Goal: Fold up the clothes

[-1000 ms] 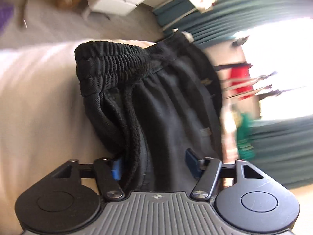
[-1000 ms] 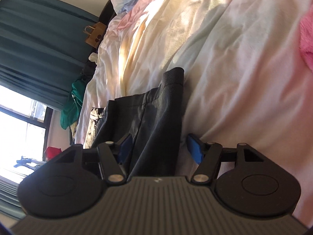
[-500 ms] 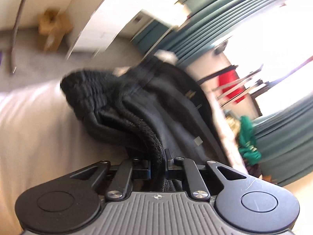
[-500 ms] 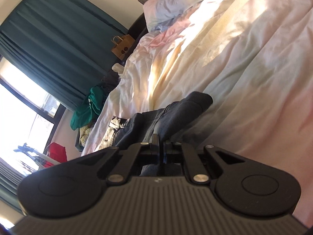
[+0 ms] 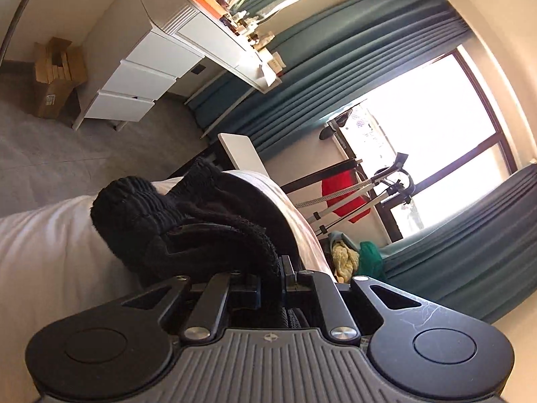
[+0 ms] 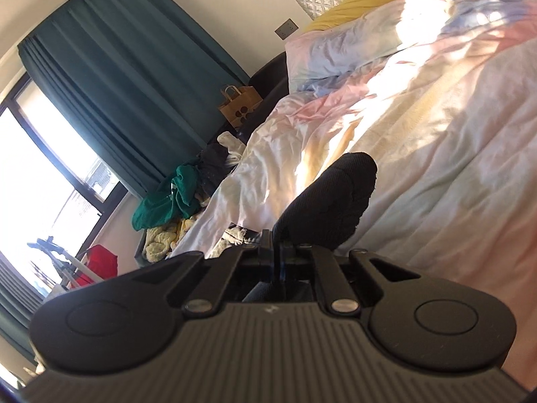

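Black shorts with a ribbed elastic waistband [image 5: 141, 215] hang bunched over the bed [image 5: 40, 268]. My left gripper [image 5: 273, 277] is shut on the waistband edge and holds it lifted. In the right wrist view, my right gripper [image 6: 277, 252] is shut on the hem end of the same shorts [image 6: 332, 194], which folds up in a dark hump above the pastel duvet [image 6: 453, 154]. The cloth between the jaws hides the pads.
A white drawer unit [image 5: 144, 77] and a cardboard box [image 5: 53, 74] stand on the grey floor. Teal curtains [image 5: 335, 77], a window and a drying rack with a red garment [image 5: 342, 194] are beyond the bed. A clothes pile [image 6: 167, 198] and paper bag [image 6: 238, 107] lie beside the bed.
Both grippers went from open around the shorts to shut on them, then lifted. The shorts now bunch up off the bed and both views tilt up toward the room.
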Available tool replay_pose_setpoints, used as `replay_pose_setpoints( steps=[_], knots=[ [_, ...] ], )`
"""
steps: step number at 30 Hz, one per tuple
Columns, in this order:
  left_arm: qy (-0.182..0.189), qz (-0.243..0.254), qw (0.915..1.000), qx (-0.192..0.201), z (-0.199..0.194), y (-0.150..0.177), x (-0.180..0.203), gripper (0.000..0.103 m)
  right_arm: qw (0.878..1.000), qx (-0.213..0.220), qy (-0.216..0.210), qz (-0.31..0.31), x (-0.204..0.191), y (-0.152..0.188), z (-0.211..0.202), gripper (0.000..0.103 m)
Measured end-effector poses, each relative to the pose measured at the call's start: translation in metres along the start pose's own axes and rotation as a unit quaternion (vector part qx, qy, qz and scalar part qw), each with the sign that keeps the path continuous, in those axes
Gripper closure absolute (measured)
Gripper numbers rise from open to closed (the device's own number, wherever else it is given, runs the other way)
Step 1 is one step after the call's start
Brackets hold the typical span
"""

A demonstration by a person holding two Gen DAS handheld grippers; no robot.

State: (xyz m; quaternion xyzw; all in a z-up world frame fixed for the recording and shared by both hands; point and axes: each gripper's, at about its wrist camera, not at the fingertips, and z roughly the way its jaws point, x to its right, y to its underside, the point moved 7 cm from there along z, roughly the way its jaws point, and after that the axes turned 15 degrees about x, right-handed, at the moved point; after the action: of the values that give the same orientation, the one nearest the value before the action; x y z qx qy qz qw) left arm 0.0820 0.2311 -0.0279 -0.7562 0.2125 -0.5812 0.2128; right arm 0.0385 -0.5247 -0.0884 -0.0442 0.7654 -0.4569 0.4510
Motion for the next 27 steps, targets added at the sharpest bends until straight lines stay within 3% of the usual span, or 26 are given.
replay_pose_setpoints(
  steps=[3,7,11,16,23,25,27],
  knots=[
    [0.010,0.007,0.9998,-0.018,0.056,-0.012,0.033,0.093,1.000,0.006,-0.009,-0.029,-0.040,-0.005,0.034,0.097],
    [-0.016,0.028,0.9989,-0.034,0.166,-0.015,0.071,0.093,0.995,0.014,-0.005,-0.094,-0.103,0.006,0.093,0.097],
    [-0.042,0.051,0.9972,-0.036,0.273,-0.004,0.090,0.093,0.977,0.031,0.016,-0.211,-0.156,0.045,0.159,0.097],
    [-0.073,0.097,0.9912,-0.053,0.382,0.026,0.091,0.092,0.971,0.012,0.038,-0.234,-0.164,0.100,0.238,0.097],
    [-0.125,0.124,0.9820,-0.070,0.468,0.067,0.059,0.089,0.951,-0.021,0.015,-0.309,-0.167,0.157,0.290,0.095],
    [-0.121,0.130,0.9812,-0.076,0.473,0.072,0.055,0.079,0.948,-0.036,0.018,-0.316,-0.164,0.164,0.292,0.093],
    [-0.104,0.138,0.9821,-0.075,0.467,0.071,0.056,0.067,0.957,-0.046,0.014,-0.286,-0.161,0.162,0.289,0.089]
  ],
)
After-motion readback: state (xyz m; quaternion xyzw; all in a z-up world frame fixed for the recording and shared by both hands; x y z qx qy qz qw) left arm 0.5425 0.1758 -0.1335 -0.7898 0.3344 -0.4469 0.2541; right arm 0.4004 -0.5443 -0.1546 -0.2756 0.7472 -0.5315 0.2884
